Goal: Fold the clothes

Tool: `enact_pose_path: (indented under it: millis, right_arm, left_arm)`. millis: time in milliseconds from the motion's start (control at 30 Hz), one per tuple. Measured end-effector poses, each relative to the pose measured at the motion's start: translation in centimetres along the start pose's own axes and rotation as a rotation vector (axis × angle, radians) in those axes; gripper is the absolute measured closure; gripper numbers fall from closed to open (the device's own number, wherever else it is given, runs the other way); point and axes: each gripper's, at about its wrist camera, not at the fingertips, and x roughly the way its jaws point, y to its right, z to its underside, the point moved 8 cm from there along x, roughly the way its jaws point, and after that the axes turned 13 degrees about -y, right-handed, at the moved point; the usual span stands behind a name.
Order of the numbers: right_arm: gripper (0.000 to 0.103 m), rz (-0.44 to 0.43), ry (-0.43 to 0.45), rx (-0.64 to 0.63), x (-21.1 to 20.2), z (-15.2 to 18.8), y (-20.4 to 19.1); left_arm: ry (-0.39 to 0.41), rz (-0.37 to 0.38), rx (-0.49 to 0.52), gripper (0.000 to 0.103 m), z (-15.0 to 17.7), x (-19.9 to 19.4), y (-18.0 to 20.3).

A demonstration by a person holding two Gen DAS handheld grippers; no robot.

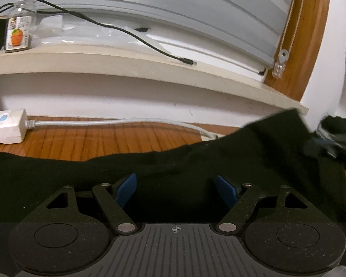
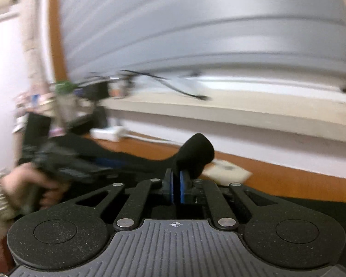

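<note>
A black garment (image 1: 196, 161) lies spread over the wooden table (image 1: 103, 138). In the left wrist view my left gripper (image 1: 176, 182) stands open just above the cloth, its blue pads (image 1: 126, 188) wide apart and pressing on nothing. The garment's right end is lifted toward a blurred dark shape at the frame's right edge. In the right wrist view my right gripper (image 2: 176, 181) is shut on the black garment (image 2: 197, 153), and a fold of it bulges up past the fingertips. Blurred at the left of that view, a hand (image 2: 23, 182) holds the left gripper (image 2: 71, 166).
A white power strip (image 1: 5, 127) and its cable lie at the table's back left. The windowsill (image 1: 126, 62) carries a clear jar (image 1: 20, 30) and a black cable (image 1: 126, 32). A blind cord (image 1: 281, 60) hangs at the right. A beige pad (image 2: 228, 173) lies on the table.
</note>
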Motion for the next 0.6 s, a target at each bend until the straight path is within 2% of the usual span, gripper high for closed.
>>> enact_pose_path:
  millis: [167, 267, 333, 400, 533, 600]
  right_arm:
    - [0.098, -0.126, -0.070, -0.143, -1.1, 3.0, -6.7]
    - [0.097, -0.148, -0.150, -0.202, -0.5, 5.0, -8.5]
    - [0.095, -0.129, -0.175, -0.235, -0.2, 5.6, -8.6]
    - [0.093, -0.126, -0.173, -0.222, -0.7, 5.4, -7.8]
    - [0.074, -0.092, -0.108, -0.165, -3.3, 4.6, -5.3]
    - [0.071, -0.059, -0.076, -0.131, -4.6, 4.1, -3.4]
  left_arm:
    - [0.096, -0.008, -0.109, 0.024, -0.2, -1.9, -1.8]
    - [0.131, 0.006, -0.185, 0.024, -0.2, -2.5, -3.0]
    - [0.145, 0.015, -0.224, 0.024, -0.2, -2.8, -3.6]
    - [0.142, 0.010, -0.221, 0.024, -0.4, -2.7, -3.6]
    - [0.140, 0.012, -0.222, 0.024, -0.5, -2.6, -3.5]
    - [0.139, 0.012, -0.222, 0.024, -0.4, -2.6, -3.6]
